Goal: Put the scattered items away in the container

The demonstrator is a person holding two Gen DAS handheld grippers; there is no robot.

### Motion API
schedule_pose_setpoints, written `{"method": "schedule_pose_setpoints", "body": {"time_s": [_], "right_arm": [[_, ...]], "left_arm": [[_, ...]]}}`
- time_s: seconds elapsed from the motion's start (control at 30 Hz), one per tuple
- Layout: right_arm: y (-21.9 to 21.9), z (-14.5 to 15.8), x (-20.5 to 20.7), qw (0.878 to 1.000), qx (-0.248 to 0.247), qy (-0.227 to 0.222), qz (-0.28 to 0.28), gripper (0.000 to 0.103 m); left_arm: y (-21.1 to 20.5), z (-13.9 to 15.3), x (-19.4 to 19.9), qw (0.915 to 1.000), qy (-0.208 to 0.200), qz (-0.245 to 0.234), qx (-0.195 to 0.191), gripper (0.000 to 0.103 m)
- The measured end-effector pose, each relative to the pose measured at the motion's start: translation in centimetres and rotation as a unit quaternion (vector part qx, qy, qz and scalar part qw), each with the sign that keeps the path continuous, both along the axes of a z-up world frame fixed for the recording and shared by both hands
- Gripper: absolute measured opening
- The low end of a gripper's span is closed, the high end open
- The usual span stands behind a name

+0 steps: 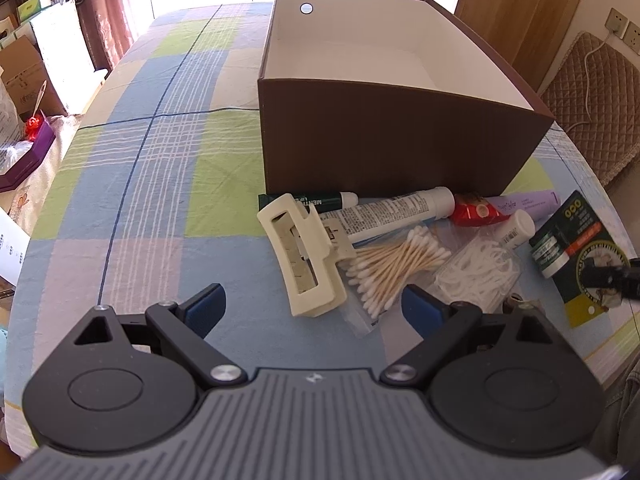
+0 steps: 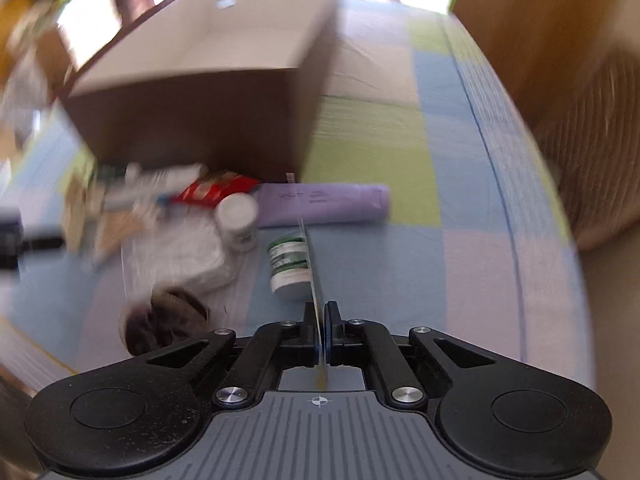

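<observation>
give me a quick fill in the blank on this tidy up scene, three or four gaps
1. The brown box on the checked tablecloth holds ____ items so far.
2. The left gripper has its jaws ____.
3. The right gripper is shut on a thin ____.
4. The cream hair claw lies partly on a bag of cotton ____.

Missing words: no; open; card; swabs

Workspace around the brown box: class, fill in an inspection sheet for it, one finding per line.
Surface: checked tablecloth, lying flat.
Job's things: brown box open, nothing seen inside; hair claw, cotton swabs, floss picks, tubes and purple tube lie in front of it.
Clutter: cartons at far left.
Grippers: left gripper open, above the table; right gripper shut on carded pack.
Cables: white cord to wall socket.
Surroundings: curtains, quilted chair.
</observation>
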State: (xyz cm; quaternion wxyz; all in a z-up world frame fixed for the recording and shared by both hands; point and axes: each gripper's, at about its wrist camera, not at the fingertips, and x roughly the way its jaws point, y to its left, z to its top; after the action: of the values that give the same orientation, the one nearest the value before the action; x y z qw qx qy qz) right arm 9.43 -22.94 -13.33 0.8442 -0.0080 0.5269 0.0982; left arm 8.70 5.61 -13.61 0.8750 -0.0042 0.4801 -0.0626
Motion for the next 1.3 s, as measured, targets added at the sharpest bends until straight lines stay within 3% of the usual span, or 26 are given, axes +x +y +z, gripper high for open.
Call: {"method": "schedule_pose_setpoints", "body": {"time_s": [0.07, 0.1, 0.17, 0.27, 0.3, 0.33, 0.37, 0.47, 0.57, 0.7, 0.87, 1.0, 1.1, 1.2, 1.3], "right_arm": [[-2.8, 0.2, 0.7, 0.998, 0.05, 0.017, -0.04, 0.013], [-4.0, 0.4, 0.9, 0.996, 0.062, 0.019, -0.053, 0.039], [-5.2, 1.2, 1.0, 0.997, 0.046, -0.002, -0.065, 0.076], [-5.2, 3.1, 0.3, 0.996, -0.005, -0.075, -0.042, 0.076], [-4.9, 3.4, 0.2, 0.995, -0.026, -0.089, -0.033, 0.071], [-4.5, 3.7, 0.0, 0.993, -0.046, -0.103, -0.022, 0.062], [-4.0, 3.8, -0.2, 0.991, -0.064, -0.116, -0.004, 0.045], [-3.1, 3.8, -0.5, 0.984, -0.111, -0.138, 0.026, 0.043], [-2.4, 3.7, -1.1, 0.977, -0.119, -0.166, 0.061, 0.044], [-1.5, 2.4, -1.1, 0.98, -0.075, -0.136, 0.128, 0.044], [0.0, -0.7, 0.1, 0.972, -0.095, -0.109, 0.187, 0.044], [0.1, -2.4, 0.7, 0.97, -0.108, -0.099, 0.195, 0.043], [0.3, -3.6, 1.1, 0.968, -0.118, -0.09, 0.201, 0.036], [-0.2, -3.2, 0.8, 0.973, -0.104, -0.095, 0.185, 0.035], [-0.2, -2.9, 0.7, 0.976, -0.093, -0.092, 0.172, 0.036]], "left_arm": [[0.0, 0.0, -0.1, 1.0, 0.001, 0.001, -0.001, 0.093], [0.0, -0.1, -0.1, 1.0, 0.001, 0.001, -0.002, 0.093], [0.0, -0.1, -0.1, 1.0, 0.001, 0.003, -0.002, 0.093], [0.0, -0.1, 0.0, 1.0, 0.001, 0.004, -0.001, 0.093], [-0.1, -0.2, 0.0, 1.0, 0.002, 0.004, -0.001, 0.093], [-0.1, -0.1, 0.0, 1.0, 0.001, 0.004, -0.001, 0.093], [-0.2, -0.1, 0.0, 1.0, 0.001, 0.004, -0.001, 0.093], [-0.3, 0.0, -0.1, 1.0, -0.001, 0.001, 0.0, 0.093], [-0.2, 0.0, -0.1, 1.0, -0.002, 0.001, 0.0, 0.093], [-0.3, -0.2, 0.1, 1.0, 0.002, 0.002, 0.0, 0.093], [-0.2, -0.2, 0.1, 1.0, 0.003, 0.0, 0.002, 0.093], [0.1, -0.4, 0.4, 1.0, 0.005, 0.001, 0.0, 0.089], [0.2, -0.6, 0.7, 1.0, 0.004, 0.0, -0.003, 0.083], [0.4, -0.9, 1.5, 0.9999, 0.006, 0.008, -0.004, 0.074], [0.2, -1.3, 2.3, 0.9999, 0.009, 0.01, -0.009, 0.073]]}}
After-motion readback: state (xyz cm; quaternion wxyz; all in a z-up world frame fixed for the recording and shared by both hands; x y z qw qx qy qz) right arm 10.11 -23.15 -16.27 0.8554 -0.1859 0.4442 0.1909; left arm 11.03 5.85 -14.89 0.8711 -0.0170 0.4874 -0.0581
